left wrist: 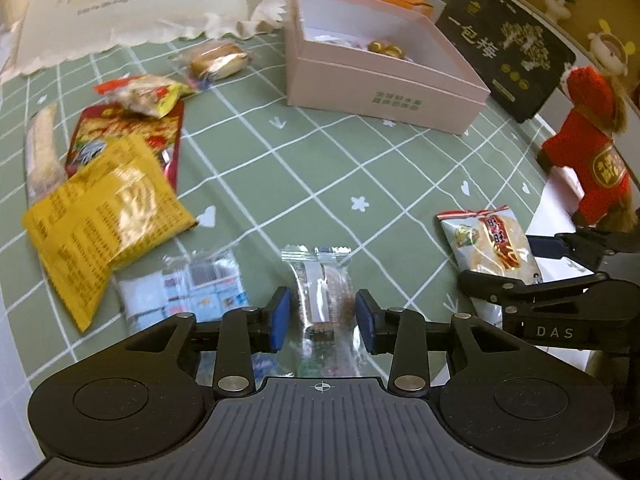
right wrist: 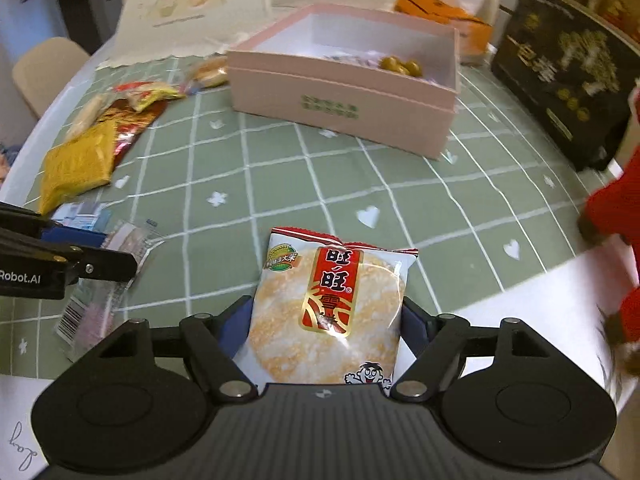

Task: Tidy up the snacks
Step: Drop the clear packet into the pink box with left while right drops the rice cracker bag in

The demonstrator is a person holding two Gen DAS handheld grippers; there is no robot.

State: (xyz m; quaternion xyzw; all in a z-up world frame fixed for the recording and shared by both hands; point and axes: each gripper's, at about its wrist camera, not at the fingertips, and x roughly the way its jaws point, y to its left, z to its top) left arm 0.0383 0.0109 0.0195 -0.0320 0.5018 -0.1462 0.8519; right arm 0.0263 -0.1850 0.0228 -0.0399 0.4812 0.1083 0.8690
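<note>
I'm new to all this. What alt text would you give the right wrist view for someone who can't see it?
A rice cracker packet lies between the fingers of the right gripper on a green checked tablecloth. Beyond it stands an open pink box with a few sweets inside, and more snack packets lie scattered at the left.

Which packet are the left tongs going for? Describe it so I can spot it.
Start at the pink box on the green checked tablecloth, then come straight toward the camera. The clear silver-edged sachet lies lengthwise between the left tongs. Unlike the yellow packet left and rice cracker packet right, it is see-through.
</note>
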